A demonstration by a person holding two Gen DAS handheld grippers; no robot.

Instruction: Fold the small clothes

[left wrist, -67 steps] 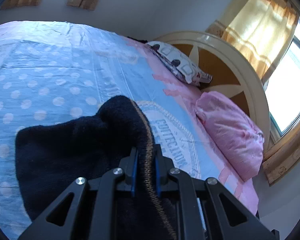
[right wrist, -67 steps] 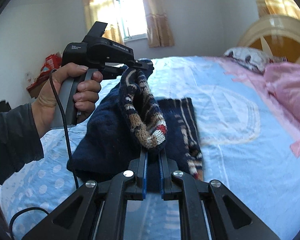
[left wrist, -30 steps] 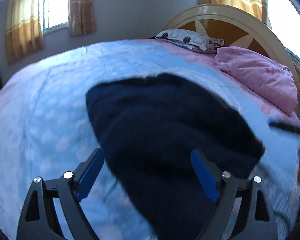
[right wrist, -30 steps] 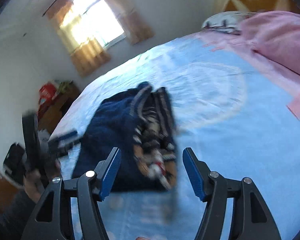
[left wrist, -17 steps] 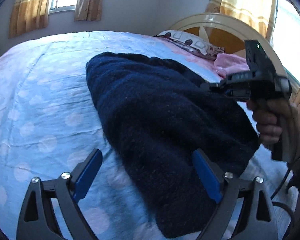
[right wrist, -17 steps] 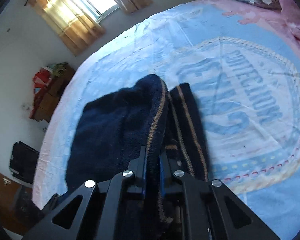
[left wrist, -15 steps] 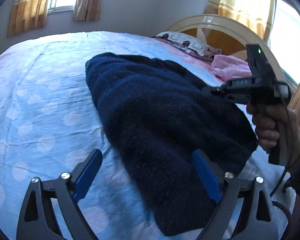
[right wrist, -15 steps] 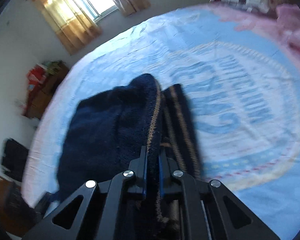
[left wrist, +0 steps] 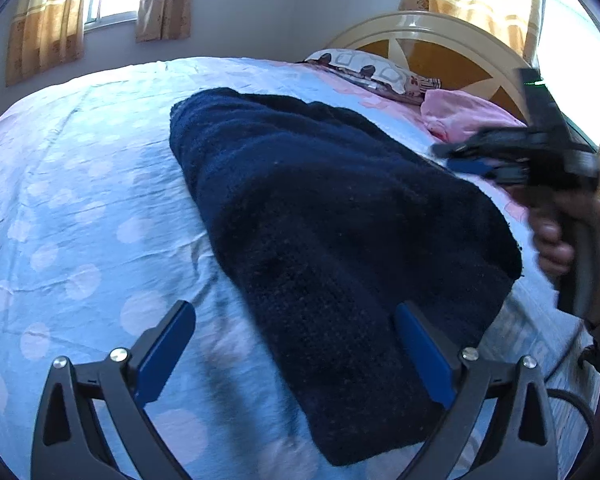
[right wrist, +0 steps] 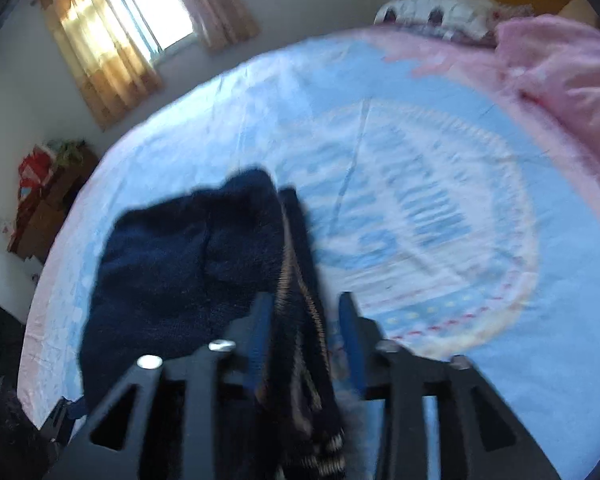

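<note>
While the dark navy knitted sweater (left wrist: pixel 340 216) lies folded on the pale blue polka-dot bedsheet (left wrist: pixel 80 208), my left gripper (left wrist: pixel 296 344) hovers over its near end, jaws opening and almost at full spread, blue pads clear of the wool. My right gripper (right wrist: pixel 306 320) is opening too, with the sweater's tan-striped edge (right wrist: pixel 296 280) between the pads but no longer pinched; that view is blurred. My right hand (left wrist: pixel 556 240) shows at the sweater's right side. A pink pillow (left wrist: pixel 464 116) sits near the headboard.
</note>
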